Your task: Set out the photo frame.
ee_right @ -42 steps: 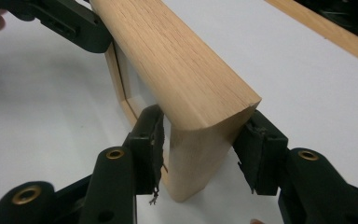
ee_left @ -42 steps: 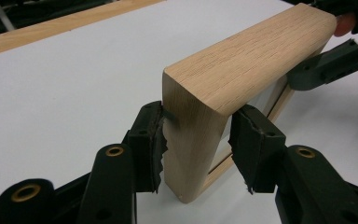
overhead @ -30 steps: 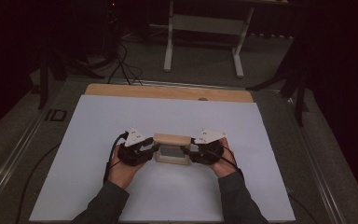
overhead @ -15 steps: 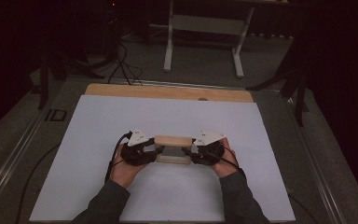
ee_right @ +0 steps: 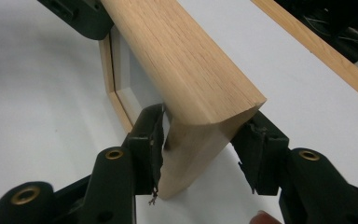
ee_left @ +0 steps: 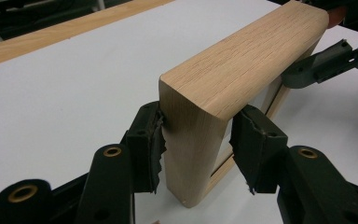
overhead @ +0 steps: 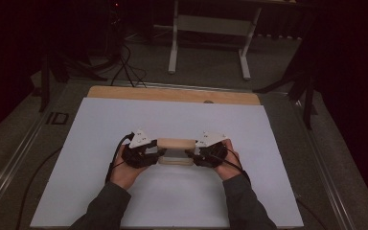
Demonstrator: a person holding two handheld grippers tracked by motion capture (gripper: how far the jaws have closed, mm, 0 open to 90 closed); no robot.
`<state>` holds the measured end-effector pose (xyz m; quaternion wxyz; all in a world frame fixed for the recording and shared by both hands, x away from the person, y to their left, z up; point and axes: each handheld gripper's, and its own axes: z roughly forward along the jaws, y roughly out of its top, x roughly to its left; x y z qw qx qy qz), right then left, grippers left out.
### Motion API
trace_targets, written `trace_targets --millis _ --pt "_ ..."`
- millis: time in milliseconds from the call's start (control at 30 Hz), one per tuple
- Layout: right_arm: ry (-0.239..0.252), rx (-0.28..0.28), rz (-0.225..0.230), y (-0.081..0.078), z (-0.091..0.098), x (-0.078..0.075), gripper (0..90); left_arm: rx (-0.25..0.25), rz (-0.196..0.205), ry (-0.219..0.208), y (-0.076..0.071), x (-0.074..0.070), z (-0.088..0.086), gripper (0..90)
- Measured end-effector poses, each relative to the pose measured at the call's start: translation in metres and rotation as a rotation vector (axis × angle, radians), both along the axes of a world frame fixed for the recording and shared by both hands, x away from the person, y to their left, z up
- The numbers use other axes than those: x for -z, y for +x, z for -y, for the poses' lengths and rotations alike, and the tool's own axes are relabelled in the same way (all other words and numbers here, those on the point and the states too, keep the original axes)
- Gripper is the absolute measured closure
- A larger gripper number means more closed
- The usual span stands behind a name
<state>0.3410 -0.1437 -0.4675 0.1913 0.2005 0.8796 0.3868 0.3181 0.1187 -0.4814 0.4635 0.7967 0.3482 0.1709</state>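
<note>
A pale oak frame [overhead: 175, 143] stands on edge on the white board, held at its two short ends. My left gripper [overhead: 160, 154] straddles its left end. In the left gripper view one pad [ee_left: 149, 144] touches the oak frame [ee_left: 242, 65], while the other pad stands a sliver off it. These jaws have just been opening, then closing slightly, with the wood between them. My right gripper [overhead: 190, 155] is shut on the other end of the oak frame [ee_right: 186, 60], both pads [ee_right: 151, 140] against the wood.
The white board [overhead: 124, 120] covers the table, with a wooden strip [overhead: 172, 93] along its far edge. Behind the table stand a white metal stand [overhead: 208, 43] and cables [overhead: 124, 67] on the floor. White surface lies open on all sides of the hands.
Both hands and the frame have kept their place; no clear difference shows from above.
</note>
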Motion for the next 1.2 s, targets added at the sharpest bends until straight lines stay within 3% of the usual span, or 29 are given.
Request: trace_targets --millis 200,333,633,1067,1200 --pt "0.04 0.019 -0.012 0.01 -0.009 0.003 52.9 -0.03 0.004 0.012 0.008 -0.001 -0.007 53.5" --pt "0.063 0.029 -0.017 0.016 -0.017 0.004 52.4 -0.054 -0.011 -0.009 0.013 0.0 -0.015 53.5" --pt "0.042 0.023 0.009 0.024 -0.03 -0.002 51.8 -0.104 -0.004 -0.004 0.016 0.0 -0.021 53.5" --pt "0.061 0.055 -0.018 0.034 -0.022 0.005 49.6 -0.111 0.006 0.007 0.022 0.001 -0.01 54.3" --pt "0.072 0.057 -0.03 0.036 -0.02 0.007 48.9 -0.107 -0.014 -0.02 0.024 0.003 -0.012 54.9"
